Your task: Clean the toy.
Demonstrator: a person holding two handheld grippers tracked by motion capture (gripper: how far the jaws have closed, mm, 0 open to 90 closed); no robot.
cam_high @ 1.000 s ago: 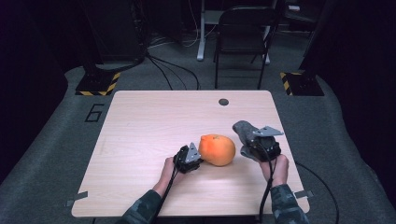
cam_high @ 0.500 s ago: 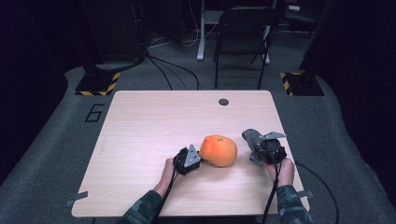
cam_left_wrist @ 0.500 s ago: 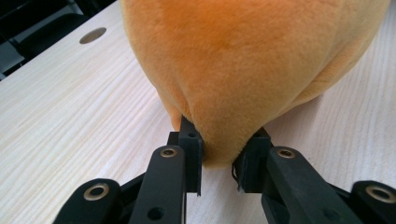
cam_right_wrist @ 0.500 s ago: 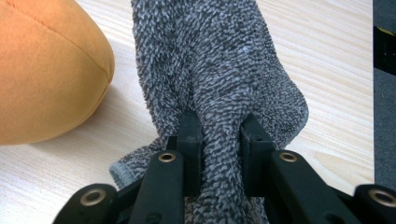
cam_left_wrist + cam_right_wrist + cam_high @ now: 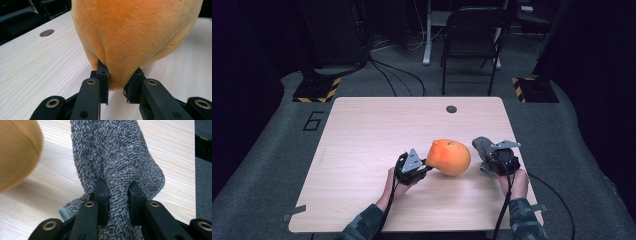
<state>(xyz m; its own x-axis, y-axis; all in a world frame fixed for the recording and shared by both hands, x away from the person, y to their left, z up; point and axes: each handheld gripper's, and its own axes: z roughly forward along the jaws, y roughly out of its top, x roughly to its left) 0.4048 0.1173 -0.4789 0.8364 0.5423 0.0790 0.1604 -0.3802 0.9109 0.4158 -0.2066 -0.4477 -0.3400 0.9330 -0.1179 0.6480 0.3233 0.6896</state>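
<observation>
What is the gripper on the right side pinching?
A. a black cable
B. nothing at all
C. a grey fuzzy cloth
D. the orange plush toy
C: in the right gripper view, the right gripper has its jaws pressed onto a fold of the grey cloth; the orange plush is in the left gripper.

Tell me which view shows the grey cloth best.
The right gripper view: the grey cloth sits close up there, its nubby pile clear, a fold pinched between the right gripper and its jaws. The high view shows it small and dark beside the orange plush. The left gripper view looks at the plush instead.
</observation>
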